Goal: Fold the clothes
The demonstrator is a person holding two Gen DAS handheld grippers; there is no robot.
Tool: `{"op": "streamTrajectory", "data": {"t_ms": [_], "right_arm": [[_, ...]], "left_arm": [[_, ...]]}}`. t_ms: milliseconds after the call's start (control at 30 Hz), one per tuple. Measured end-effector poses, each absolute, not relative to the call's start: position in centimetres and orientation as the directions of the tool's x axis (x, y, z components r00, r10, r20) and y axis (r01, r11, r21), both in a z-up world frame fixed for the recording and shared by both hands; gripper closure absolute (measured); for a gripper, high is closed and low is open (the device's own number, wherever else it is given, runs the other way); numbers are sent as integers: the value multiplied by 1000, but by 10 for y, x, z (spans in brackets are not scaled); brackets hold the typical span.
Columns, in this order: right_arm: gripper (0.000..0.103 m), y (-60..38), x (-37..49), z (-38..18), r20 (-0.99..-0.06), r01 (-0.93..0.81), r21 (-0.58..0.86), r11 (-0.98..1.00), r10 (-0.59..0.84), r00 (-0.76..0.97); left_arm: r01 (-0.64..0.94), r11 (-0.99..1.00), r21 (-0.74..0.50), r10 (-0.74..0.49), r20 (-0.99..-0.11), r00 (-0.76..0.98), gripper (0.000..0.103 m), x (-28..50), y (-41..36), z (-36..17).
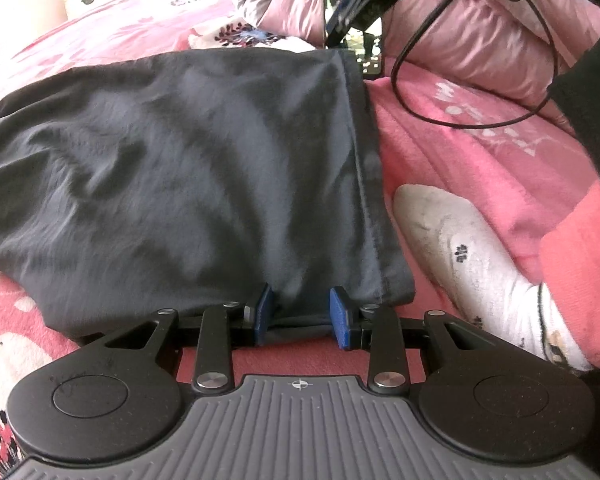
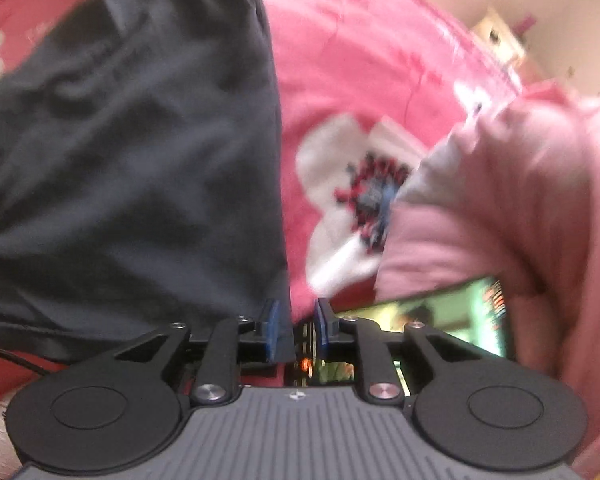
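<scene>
Dark garment [image 1: 188, 168] lies flat on the pink bed [image 1: 460, 152], long axis left-right, hemmed end toward the sock [image 1: 472, 264]. Left gripper [image 1: 302, 314] is spread, near edge bunched between the pads but not pinched. Right gripper [image 2: 293, 328] looks narrowly parted over a corner; blurry, can't tell about grip. Risks: thin cloth slipping on lift, cable [image 1: 440, 92] or phone [image 2: 440, 316] snagging.
</scene>
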State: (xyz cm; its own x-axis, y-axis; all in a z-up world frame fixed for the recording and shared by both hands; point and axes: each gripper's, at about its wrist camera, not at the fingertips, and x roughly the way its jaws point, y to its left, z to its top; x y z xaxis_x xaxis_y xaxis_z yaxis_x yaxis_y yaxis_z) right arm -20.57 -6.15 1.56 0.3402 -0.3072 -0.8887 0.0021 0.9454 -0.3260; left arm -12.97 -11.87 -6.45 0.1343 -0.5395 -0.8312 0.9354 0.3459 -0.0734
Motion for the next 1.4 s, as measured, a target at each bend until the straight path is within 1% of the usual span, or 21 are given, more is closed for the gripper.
{"op": "streamTrajectory", "data": {"t_ms": [67,167,267,367,433,467,500,533,600,633,667,700,767,867,1000,1067,1200,1400], "right_arm": [[80,-54,-204,21,-892,-11,-279,960,-255,373],[80,-45,-194,6,-921,-48,-182,982,-153,359],[80,-37,-184,-10,-939,-83,-82,993,-49,341],[80,-39,-177,-32,-966,-100,-77,992,-50,252],[80,-42,-175,-25,-963,-97,-75,992,-47,266],[78,-45,-174,-16,-956,-86,-74,994,-46,289],[71,-49,-173,-8,-950,-79,-67,995,-39,311],[67,-53,-172,0,-942,-73,-58,996,-30,333],[60,-67,-166,11,-932,-61,-38,997,-13,363],[58,-76,-161,13,-930,-52,-21,998,-1,367],[53,-85,-155,15,-929,-42,-2,999,14,370],[50,-94,-150,17,-928,-33,17,999,28,372],[48,-111,-136,16,-932,-14,71,997,71,355],[40,-121,-123,12,-938,8,125,992,115,327],[36,-125,-113,3,-947,0,149,989,143,287],[35,-125,-110,-2,-949,-6,151,989,146,278],[33,-127,-108,-13,-952,6,165,986,158,261],[33,-132,-101,-26,-957,26,175,984,164,241]], "left_arm": [[933,347,-96,-554,-823,122,72,-127,-116,-59],[922,358,-145,-578,-810,97,71,-122,-113,-55],[917,364,-162,-552,-831,72,71,-123,-118,-67],[920,357,-163,-547,-835,64,68,-128,-120,-74],[915,360,-184,-560,-826,54,68,-127,-115,-67],[909,366,-201,-570,-820,48,68,-125,-112,-64],[899,375,-227,-587,-809,40,68,-122,-105,-60],[889,383,-253,-603,-797,33,68,-120,-99,-56],[860,391,-327,-631,-775,-8,68,-113,-84,-52],[844,393,-366,-644,-764,-32,68,-110,-77,-50],[824,385,-415,-654,-753,-74,67,-108,-70,-52],[807,381,-452,-658,-746,-107,66,-107,-68,-55],[773,382,-506,-651,-742,-163,65,-107,-62,-64],[742,412,-528,-643,-746,-173,65,-111,-64,-77],[654,471,-593,-685,-712,-152,61,-102,-65,-88],[607,485,-629,-708,-690,-150,60,-96,-64,-92],[578,510,-637,-714,-688,-128,60,-91,-71,-97],[518,508,-688,-744,-653,-138,58,-90,-66,-101]]}}
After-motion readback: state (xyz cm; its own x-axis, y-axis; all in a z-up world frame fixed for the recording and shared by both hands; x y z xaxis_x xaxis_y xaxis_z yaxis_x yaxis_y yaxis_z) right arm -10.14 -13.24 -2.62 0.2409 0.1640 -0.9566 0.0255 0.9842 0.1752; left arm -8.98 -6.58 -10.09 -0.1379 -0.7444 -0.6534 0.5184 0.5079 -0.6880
